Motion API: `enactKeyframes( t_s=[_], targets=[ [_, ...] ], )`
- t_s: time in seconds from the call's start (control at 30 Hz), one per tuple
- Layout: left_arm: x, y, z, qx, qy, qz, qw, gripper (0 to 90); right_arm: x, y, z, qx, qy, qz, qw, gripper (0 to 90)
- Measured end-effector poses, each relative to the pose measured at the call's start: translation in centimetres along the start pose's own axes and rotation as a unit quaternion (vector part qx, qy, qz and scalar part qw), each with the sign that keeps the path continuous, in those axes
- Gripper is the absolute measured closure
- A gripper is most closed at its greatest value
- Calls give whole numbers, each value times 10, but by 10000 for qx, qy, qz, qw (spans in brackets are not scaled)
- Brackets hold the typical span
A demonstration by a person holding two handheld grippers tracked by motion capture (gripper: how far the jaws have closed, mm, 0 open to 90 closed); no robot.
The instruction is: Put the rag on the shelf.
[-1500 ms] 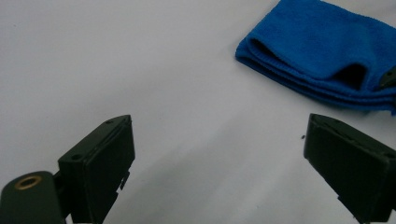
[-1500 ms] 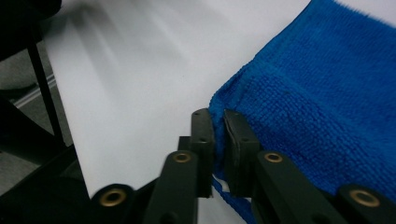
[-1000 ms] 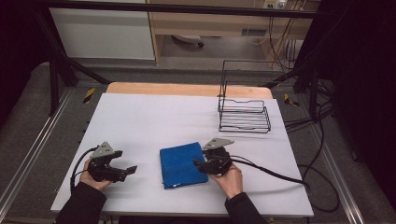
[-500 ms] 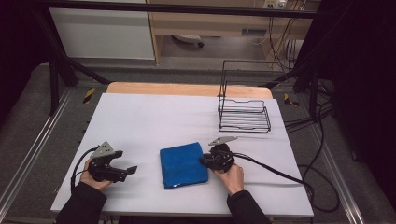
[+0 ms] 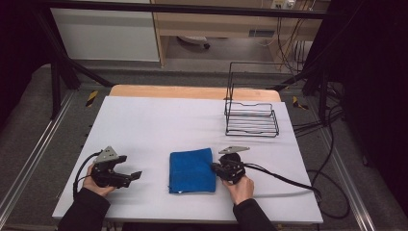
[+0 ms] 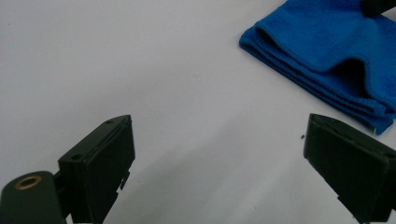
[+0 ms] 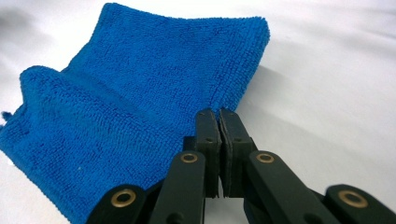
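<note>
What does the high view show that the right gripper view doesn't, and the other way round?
The high view adds the wire rack at the far right of the white table, and the left tool, held apart from the cloth. The right gripper view adds close detail: the right tool, whose jaws have just been closing, pinches an edge of the blue cloth. Both share that cloth, that tool and the table.

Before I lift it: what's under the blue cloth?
Around the cloth only white table shows. Its folded layers hide whatever lies beneath. The right claw is shut at its edge.
</note>
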State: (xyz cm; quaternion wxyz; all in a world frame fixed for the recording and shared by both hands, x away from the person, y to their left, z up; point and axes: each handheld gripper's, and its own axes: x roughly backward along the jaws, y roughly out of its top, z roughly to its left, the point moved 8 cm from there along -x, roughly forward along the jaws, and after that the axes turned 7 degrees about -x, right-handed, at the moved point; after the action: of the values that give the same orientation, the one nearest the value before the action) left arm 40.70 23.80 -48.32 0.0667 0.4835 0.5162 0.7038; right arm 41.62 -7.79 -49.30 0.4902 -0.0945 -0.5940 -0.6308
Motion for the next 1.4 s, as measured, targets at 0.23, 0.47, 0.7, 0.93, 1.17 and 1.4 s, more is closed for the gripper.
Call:
enactKeyframes(
  t_s=[0.23,0.47,0.7,0.93,1.17,1.4],
  targets=[
    [0,1,-2,30,-12,15,10000,87,0,-6,-3,12,-200,-78,9998,823],
    [-3,17,-6,134,-22,-69,9999,86,20,13,-10,270,211,-725,9968,437],
    [-17,46,-15,149,25,16,9999,88,31,22,-19,530,385,-740,9951,188],
    [-46,70,-19,234,96,156,9996,89,39,20,-30,517,400,-854,9942,78],
    [-77,81,-22,239,197,432,9986,125,40,16,-36,551,356,-864,9941,46],
    [-105,81,-21,389,226,629,9970,301,37,12,-36,532,261,-760,9953,42]
  ],
)
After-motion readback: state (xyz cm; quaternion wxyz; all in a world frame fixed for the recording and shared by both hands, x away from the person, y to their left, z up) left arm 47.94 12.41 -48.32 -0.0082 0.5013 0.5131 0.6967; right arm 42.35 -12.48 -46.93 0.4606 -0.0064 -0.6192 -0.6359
